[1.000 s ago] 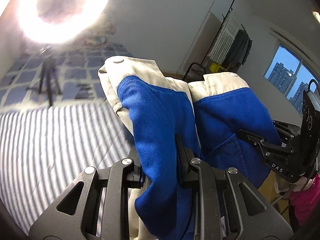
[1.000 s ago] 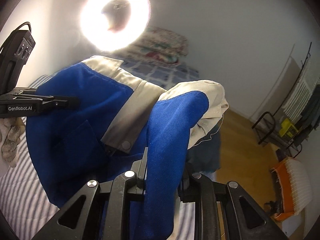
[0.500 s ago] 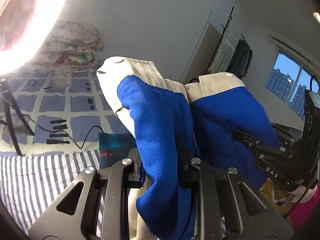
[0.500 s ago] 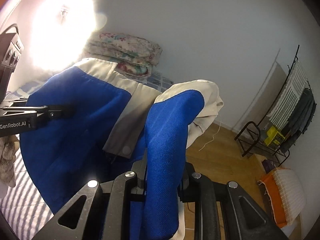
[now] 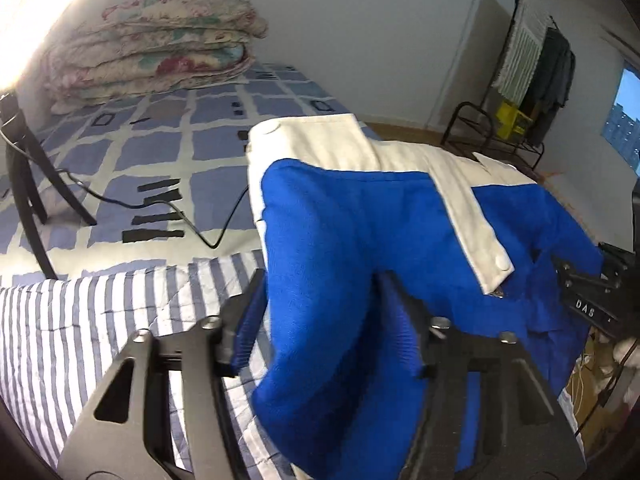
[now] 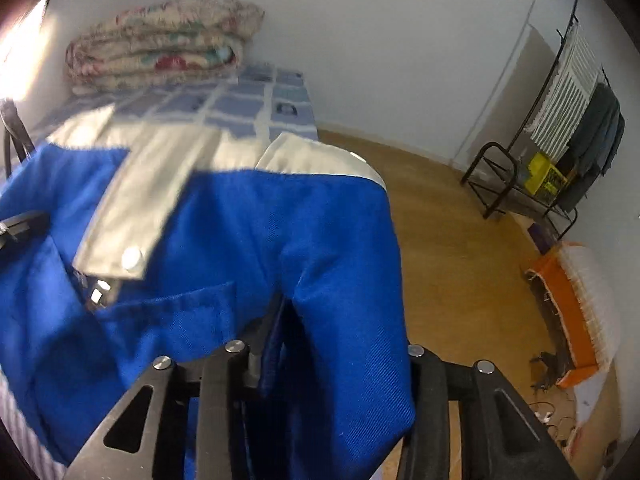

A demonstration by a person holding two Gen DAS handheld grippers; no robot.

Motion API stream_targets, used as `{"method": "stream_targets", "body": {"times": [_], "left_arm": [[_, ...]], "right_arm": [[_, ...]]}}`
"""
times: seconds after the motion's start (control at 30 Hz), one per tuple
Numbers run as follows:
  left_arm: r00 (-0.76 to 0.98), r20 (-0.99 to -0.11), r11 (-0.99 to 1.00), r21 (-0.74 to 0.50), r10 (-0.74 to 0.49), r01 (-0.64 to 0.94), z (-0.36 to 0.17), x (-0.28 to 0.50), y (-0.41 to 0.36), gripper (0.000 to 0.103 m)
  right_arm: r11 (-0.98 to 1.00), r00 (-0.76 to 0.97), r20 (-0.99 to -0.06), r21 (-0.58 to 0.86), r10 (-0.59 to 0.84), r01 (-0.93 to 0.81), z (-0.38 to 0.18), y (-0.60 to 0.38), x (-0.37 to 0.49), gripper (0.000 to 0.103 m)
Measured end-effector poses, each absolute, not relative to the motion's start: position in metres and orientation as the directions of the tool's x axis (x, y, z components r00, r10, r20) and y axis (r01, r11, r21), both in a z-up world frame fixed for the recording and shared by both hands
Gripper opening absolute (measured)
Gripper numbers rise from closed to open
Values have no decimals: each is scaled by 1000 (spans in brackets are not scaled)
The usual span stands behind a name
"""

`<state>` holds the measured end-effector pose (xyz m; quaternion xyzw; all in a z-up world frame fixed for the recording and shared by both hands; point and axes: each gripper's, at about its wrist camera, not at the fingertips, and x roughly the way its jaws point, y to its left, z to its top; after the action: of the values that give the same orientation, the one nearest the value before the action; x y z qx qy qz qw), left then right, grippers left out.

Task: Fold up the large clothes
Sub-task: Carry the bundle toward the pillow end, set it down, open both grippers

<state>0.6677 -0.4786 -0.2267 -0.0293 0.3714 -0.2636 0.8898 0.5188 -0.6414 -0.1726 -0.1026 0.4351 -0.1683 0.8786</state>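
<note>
A blue garment with cream bands and snap buttons hangs folded over the bed, and it fills the middle of both wrist views. My left gripper has its jaws opening; the cloth still lies between them, and the left pad stands apart from it. The jaws of my right gripper are opening too, with the blue garment draped between and over its fingers. Each gripper shows at the edge of the other's view: the right gripper and the left gripper.
A striped sheet covers the near part of the bed and a blue checked cover the far part. Folded floral quilts lie against the wall. Tripod legs and a cable cross the bed. Wooden floor, a clothes rack and an orange basket lie to the right.
Both grippers have swung down toward the bed with the garment, and their jaws have spread wider. The cloth now lies lower and flatter. The bright ring light has left both views.
</note>
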Motion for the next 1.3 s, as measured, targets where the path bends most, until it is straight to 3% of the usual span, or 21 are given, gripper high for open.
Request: {"method": "stream_targets", "body": {"times": [0.3,0.63,0.83,1.03,1.3], "left_arm": [[628,-629,871,-173,-457,461,-189,618,-461,62],[683,-526,851,-181,-507,493,-96,517,-403,62],[711,-462,843,-192,-529,503,-37,440,-352,62],[769,-399,861,-126,-499,493,4,350,-300,62],[797,-354,867,-98,-489,488,23,245,-242,62]], "right_arm": [[921,597,-701,-290,-390,260,-145,-638,488,50],[938,695,-631,-262,-345,228,-60,-577,420,51],[945,757,-569,-246,-321,216,5,-526,350,51],[933,794,-511,-303,-330,192,55,-471,272,51],[952,837,-478,-265,-268,154,73,-411,179,51]]}}
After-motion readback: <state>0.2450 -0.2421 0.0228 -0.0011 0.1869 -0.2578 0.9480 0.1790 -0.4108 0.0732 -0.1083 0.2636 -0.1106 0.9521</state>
